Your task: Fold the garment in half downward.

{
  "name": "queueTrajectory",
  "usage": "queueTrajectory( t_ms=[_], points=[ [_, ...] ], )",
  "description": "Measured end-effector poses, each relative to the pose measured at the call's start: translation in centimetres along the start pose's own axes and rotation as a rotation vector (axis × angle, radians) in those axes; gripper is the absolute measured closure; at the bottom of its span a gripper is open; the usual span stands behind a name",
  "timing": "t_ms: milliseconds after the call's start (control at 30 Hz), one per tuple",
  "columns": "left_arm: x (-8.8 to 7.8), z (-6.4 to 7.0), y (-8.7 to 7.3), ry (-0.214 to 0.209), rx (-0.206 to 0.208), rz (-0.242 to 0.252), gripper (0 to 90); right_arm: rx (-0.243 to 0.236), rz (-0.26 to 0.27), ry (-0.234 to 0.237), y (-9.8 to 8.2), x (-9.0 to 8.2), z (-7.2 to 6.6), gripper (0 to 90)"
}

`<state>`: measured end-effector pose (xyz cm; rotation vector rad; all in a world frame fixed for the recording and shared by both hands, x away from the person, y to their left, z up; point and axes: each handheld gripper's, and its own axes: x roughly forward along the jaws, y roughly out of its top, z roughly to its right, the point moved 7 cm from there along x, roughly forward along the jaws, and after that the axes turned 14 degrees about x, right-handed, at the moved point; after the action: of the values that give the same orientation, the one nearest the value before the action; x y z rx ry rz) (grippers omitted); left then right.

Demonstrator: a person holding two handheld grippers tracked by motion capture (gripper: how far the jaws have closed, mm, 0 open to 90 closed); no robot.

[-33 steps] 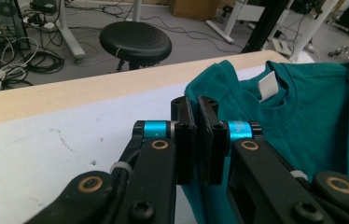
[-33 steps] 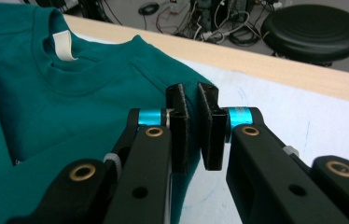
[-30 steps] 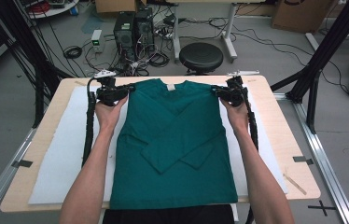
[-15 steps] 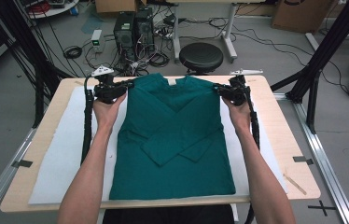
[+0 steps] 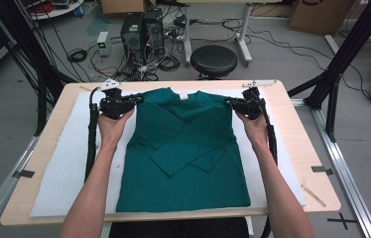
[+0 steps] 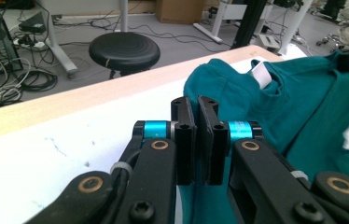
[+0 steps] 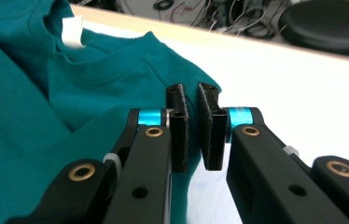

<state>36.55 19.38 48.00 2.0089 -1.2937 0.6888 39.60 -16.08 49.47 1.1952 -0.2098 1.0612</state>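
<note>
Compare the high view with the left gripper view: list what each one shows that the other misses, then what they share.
High view alone: the whole green shirt with both sleeves folded across its front, both forearms, the left gripper and right gripper each shut on a shoulder corner, and the computer towers on the floor.

Left gripper view alone: the left gripper's pads pressed together on the shirt's edge, seen close up.

Both: the shirt's white neck label, the round black stool, the white mat and the wooden table.
</note>
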Motion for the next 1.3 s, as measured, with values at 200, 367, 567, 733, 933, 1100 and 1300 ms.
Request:
queueTrajectory(
  t_ms=[200,367,567,733,933,1100,1300],
  points=[
    [-1.4,1.3,-1.7,-0.027,0.000,0.006,85.4,0.005,-0.039,0.021,-2.6,-1.0,0.3,84.6],
    [-2.4,2.5,-3.3,-0.044,0.015,-0.013,85.4,0.016,-0.051,0.040,-4.7,-1.8,0.1,84.6],
    [-3.2,4.4,-5.9,-0.063,0.022,-0.061,85.4,0.009,-0.076,0.027,-7.3,-2.5,-0.1,84.6],
    [-4.2,6.4,-7.4,-0.095,0.034,-0.078,85.4,0.009,-0.083,0.022,-9.9,-3.2,-0.4,84.6],
    [-5.9,8.5,-9.1,-0.119,0.033,-0.098,85.4,0.063,-0.085,0.075,-12.9,-4.3,-0.9,84.6],
    [-7.6,9.5,-10.6,-0.133,0.007,-0.101,85.4,0.047,-0.099,0.083,-14.6,-5.2,-1.4,84.5],
    [-8.6,10.8,-11.6,-0.150,0.020,-0.123,85.4,0.013,-0.119,0.066,-16.0,-5.7,-1.8,84.5]
  ],
)
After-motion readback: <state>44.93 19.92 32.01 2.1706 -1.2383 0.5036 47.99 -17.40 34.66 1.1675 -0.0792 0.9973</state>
